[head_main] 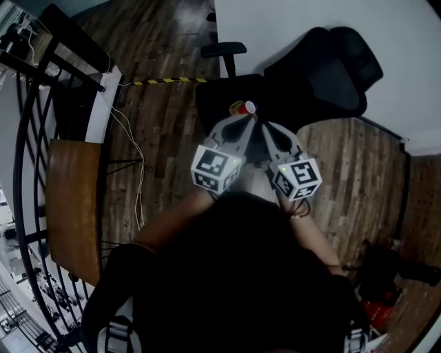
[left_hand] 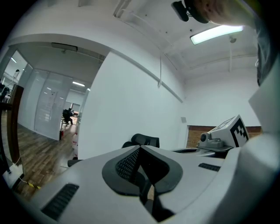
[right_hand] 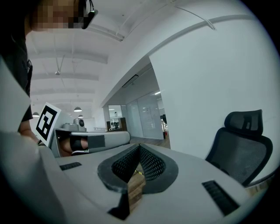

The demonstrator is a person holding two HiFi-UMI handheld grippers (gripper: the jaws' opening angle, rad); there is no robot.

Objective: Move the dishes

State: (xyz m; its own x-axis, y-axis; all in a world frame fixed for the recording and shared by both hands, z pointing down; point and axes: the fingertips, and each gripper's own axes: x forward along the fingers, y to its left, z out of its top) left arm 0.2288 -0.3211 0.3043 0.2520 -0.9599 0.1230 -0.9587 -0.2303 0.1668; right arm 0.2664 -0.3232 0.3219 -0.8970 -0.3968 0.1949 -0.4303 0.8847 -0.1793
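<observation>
The person holds both grippers close to the body and points them forward. The left gripper (head_main: 241,118) is closed, its two jaws meet at the tip with nothing between them, as its own view (left_hand: 140,148) shows. The right gripper (head_main: 264,127) is closed and empty in the same way (right_hand: 139,147). The two tips are just beside each other.

The dishes do not show in any of the three views.

Straight ahead stands one black office chair (head_main: 324,69) against the white wall (head_main: 303,17), and the grippers point at its seat. The wooden floor (head_main: 165,41) is open to the left of the chair, where one strip of yellow-black tape (head_main: 172,81) lies and one white cable (head_main: 134,158) runs. Further left are one wooden table (head_main: 72,200), cut off by the edge of the picture, and a black railing (head_main: 24,145) that closes this side.

At the gripper tips there is a small red and white round thing (head_main: 244,107); it is perhaps a part of a gripper, but I cannot tell. At the lower right a dark shape (head_main: 396,269) and something red (head_main: 375,314) lie on the floor, too dim to name. The person's dark clothing hides the floor below the grippers.
</observation>
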